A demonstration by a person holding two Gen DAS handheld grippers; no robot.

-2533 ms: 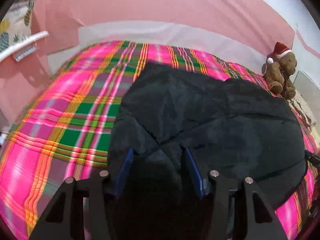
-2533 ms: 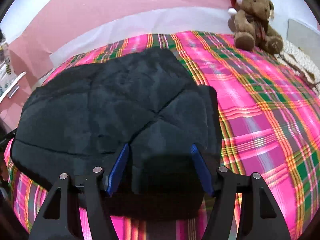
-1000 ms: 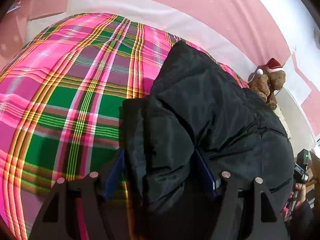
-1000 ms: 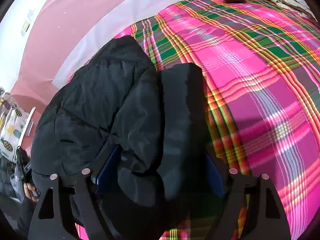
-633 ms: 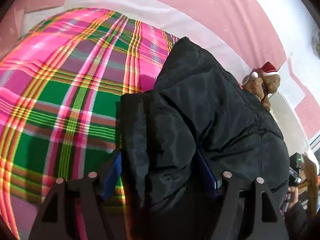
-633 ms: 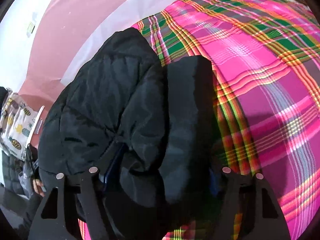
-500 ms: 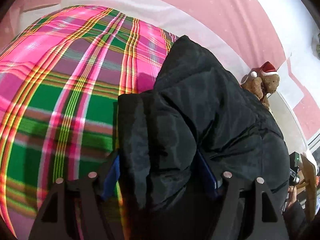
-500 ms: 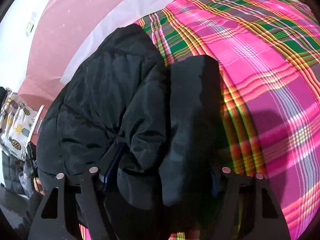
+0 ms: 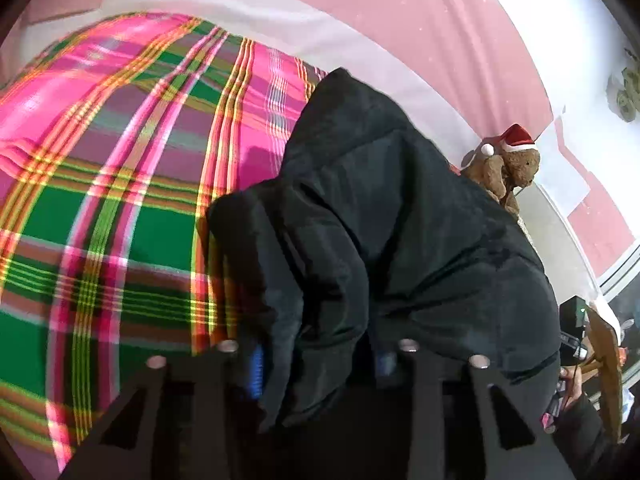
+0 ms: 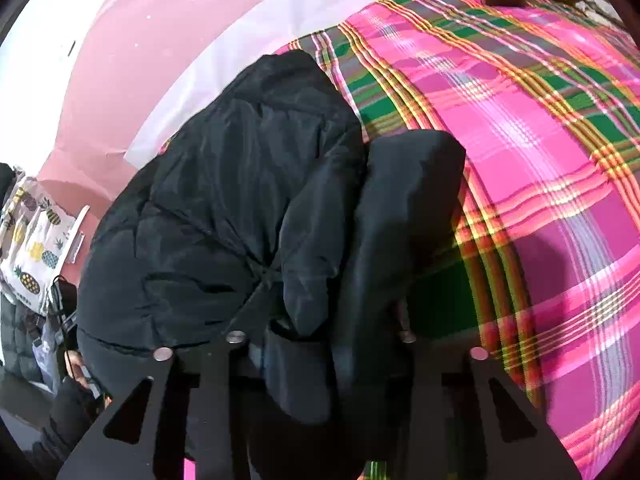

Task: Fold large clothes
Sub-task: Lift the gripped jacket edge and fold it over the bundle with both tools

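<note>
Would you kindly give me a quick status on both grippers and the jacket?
Left gripper and right gripper just closed, pinching black jacket folds. Jacket bunched on plaid bedspread. Nothing blocking; teddy bear clear.

You had a pink and green plaid blanket (image 9: 120, 208) spread over the bed, a brown teddy bear (image 9: 506, 172) in a red Santa hat near the pink wall (image 9: 360, 8), and pineapple-print fabric (image 10: 34, 240) off the bedside.
</note>
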